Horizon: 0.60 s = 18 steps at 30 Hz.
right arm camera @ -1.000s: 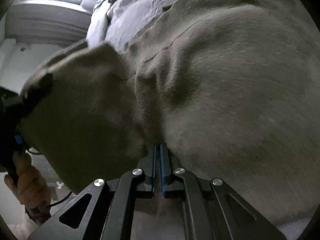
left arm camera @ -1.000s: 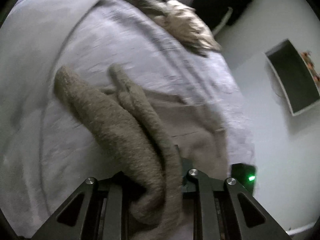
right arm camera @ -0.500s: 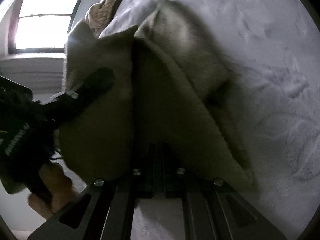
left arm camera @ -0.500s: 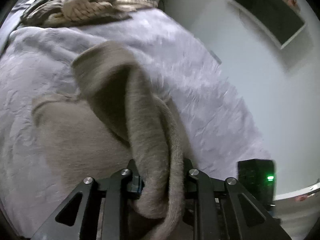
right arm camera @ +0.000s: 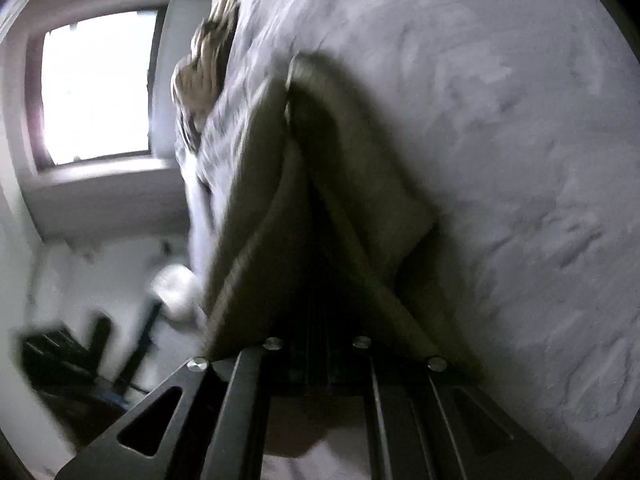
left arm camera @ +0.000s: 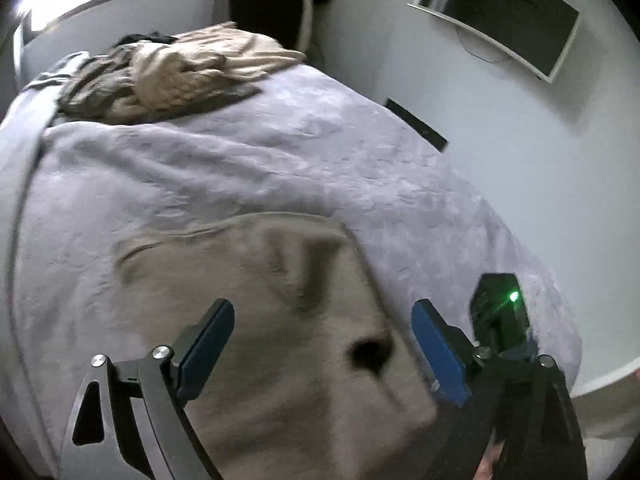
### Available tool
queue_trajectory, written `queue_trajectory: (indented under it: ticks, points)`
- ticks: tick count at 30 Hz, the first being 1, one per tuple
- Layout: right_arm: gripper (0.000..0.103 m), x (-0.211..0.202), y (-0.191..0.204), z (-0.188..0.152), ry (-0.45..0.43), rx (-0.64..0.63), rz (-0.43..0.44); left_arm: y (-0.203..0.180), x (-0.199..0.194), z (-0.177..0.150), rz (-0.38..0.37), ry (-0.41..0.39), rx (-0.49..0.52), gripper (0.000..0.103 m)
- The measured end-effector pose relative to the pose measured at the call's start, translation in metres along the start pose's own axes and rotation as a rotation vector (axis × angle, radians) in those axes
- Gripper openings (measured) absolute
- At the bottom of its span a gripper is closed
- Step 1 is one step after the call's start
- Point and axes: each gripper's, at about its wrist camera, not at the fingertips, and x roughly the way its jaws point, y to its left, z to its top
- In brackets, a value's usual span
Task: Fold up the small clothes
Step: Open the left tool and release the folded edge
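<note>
A taupe fleece garment (left arm camera: 256, 304) lies spread on the lilac bedspread (left arm camera: 240, 168), with a small dark spot on it. My left gripper (left arm camera: 322, 332) is open and empty just above it, its blue pads (left arm camera: 438, 346) wide apart. In the right wrist view my right gripper (right arm camera: 318, 344) is shut on an edge of the same garment (right arm camera: 320, 184), which rises from the jaws in a folded ridge over the bedspread (right arm camera: 500, 128).
A heap of beige and dark clothes (left arm camera: 172, 68) lies at the far end of the bed. The bed's right edge drops to the floor near a wall-mounted TV (left arm camera: 500, 16). A window (right arm camera: 96, 88) and dark gear on the floor (right arm camera: 72, 360) show at left.
My left gripper has opened and let go of the garment, which now lies flat below it. My right gripper still holds its edge and has swung, so the fabric stands in a narrower ridge.
</note>
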Motion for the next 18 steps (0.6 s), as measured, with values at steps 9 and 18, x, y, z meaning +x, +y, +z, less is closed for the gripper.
queue_trajectory:
  ticks: [9,18]
  points:
    - [0.061,-0.001,0.015,0.031,0.058,0.051,0.151,0.089,-0.003,-0.028,0.170,0.044,-0.255,0.091]
    - [0.014,0.021,0.084,0.034,0.155,-0.332,-0.291,0.140,0.021,-0.065,0.303,0.125,-0.348,0.091]
